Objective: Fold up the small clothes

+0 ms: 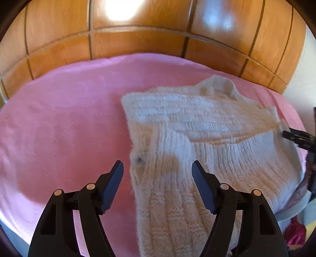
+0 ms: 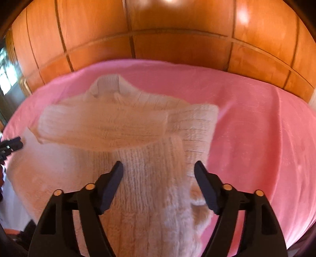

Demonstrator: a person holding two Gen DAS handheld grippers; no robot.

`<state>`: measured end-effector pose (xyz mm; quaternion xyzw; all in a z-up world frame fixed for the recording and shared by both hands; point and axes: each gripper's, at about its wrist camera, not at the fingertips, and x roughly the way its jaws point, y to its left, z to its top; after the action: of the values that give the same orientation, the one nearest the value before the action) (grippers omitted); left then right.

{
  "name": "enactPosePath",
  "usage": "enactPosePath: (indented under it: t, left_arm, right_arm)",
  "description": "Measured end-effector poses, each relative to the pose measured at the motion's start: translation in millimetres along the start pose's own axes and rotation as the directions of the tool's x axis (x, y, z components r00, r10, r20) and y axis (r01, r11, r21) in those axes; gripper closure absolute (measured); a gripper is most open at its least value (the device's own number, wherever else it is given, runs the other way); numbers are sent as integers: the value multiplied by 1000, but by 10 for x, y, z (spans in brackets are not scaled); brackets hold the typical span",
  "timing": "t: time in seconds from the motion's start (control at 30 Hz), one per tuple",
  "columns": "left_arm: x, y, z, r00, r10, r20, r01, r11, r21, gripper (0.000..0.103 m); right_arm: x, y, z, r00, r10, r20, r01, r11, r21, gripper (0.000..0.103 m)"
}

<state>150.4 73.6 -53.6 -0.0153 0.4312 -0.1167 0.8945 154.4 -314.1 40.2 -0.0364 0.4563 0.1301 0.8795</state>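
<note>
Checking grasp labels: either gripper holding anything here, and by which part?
Nothing is held. Both the left gripper and the right gripper have open jaws above the sweater, pads clear of the knit.

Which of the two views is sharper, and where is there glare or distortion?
Left wrist view: sharper, the sweater shows its knit; bright glare on the wood panels. Right wrist view: the sweater is smeared by blur, with smaller glare spots on the panels. Both: fisheye bends the panel lines and the pink cover.
</note>
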Motion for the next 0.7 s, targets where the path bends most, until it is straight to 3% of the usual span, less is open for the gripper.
enactPosePath:
  t: [0.07, 0.1, 0.13, 0.17, 0.23, 0.3, 0.33, 0.5, 0.7]
  left_arm:
    - [29, -34, 3, 1000, -19, -3, 19, 999, 32, 38]
    - [56, -58, 4, 1000, -14, -8, 14, 999, 50, 41]
    - [81, -83, 3, 1000, -11, -13, 12, 998, 64, 49]
    - [120, -111, -5, 1000, -5, -22, 6, 996, 85, 59]
    - [165, -139, -17, 1000, 5, -23, -3, 994, 113, 70]
    - [158, -166, -21, 1000, 13, -6, -12, 991, 132, 91]
    - [129, -175, -22, 1000, 19, 8, -20, 990, 137, 96]
    - [-58, -156, 4, 998, 19, 59, -26, 992, 127, 97]
    - [-380, -35, 295, 992, -46, 118, 40, 998, 49, 97]
  right_arm:
    - [59, 91, -1, 1000, -14, -12, 14, 999, -39, 66]
    - [57, 125, -7, 1000, -21, -6, 21, 998, -53, 72]
    - [44, 172, -6, 999, -38, 5, 38, 997, -70, 83]
    - [25, 174, -21, 999, -53, 12, 54, 995, -80, 87]
    - [2, 201, -20, 997, -77, 25, 79, 993, -91, 91]
    - [-39, 200, -18, 995, -96, 35, 98, 991, -86, 95]
    - [-64, 194, -17, 994, -104, 40, 107, 991, -82, 95]
    - [-324, 164, 35, 991, -103, 84, 108, 992, -60, 96]
    - [-678, 9, 362, 983, -61, 172, 60, 998, 15, 97]
